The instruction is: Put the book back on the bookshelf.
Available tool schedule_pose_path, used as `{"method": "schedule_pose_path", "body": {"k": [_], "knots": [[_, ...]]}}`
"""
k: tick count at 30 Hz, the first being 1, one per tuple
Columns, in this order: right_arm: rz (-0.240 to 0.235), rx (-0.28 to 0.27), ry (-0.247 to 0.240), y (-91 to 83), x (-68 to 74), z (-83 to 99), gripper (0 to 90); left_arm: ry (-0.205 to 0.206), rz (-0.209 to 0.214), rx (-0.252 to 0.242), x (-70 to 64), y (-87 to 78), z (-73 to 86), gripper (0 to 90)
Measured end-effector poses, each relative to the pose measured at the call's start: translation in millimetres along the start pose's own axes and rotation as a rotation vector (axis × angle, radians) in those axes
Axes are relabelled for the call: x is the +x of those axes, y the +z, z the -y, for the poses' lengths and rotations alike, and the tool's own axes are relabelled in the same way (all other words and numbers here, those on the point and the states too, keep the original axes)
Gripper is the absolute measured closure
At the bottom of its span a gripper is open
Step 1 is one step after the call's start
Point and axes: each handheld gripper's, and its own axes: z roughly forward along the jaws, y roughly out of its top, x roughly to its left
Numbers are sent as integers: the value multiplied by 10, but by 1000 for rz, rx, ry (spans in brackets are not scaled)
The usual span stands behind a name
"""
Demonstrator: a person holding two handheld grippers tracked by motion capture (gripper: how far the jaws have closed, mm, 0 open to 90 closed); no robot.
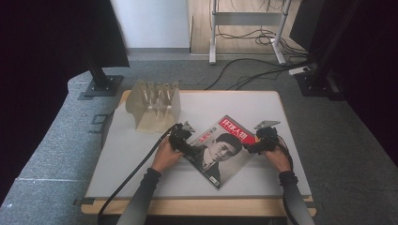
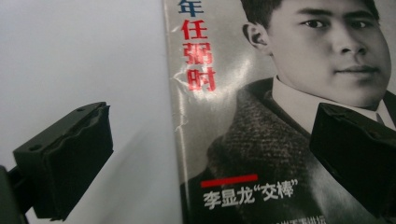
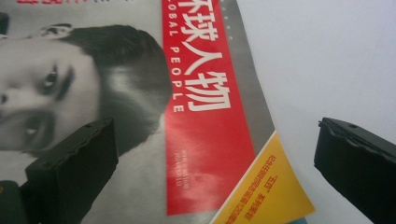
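Looks like a lab/recording setup: desk (image 1: pixel 141 154) on grey carpet (image 1: pixel 56 140), black stands (image 1: pixel 101 79) w/ dark curtains either side, loose cables (image 1: pixel 253 70) on floor, another desk frame (image 1: pixel 246 28) behind.

the high view looks forward and down from above the person's side, taking in the whole bench (image 1: pixel 141 159) from some way off. each gripper view rides low, very near the magazine (image 1: pixel 220 150), looking along its own jaws. all three share that cover; the gripper views perhaps overlap at the portrait.
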Motion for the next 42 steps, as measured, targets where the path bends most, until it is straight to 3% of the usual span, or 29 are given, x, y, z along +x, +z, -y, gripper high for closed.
{"method": "schedule_pose_path", "body": {"k": [9,15,21,27,35,42], "knots": [[-47,23,28,141,-76,73,12,16,39,-2,-81,169,35,0],[-79,-3,31,137,-48,105,40,33,55,-2,-149,169,42,0],[-70,-21,33,132,9,133,37,33,60,-7,-171,141,82,0],[-79,-18,19,116,109,143,37,31,56,3,-194,71,159,0],[-89,-27,6,105,388,155,35,16,55,8,-246,-123,387,0],[-104,-27,-11,90,528,164,32,9,43,-2,-312,-224,530,0]]}}
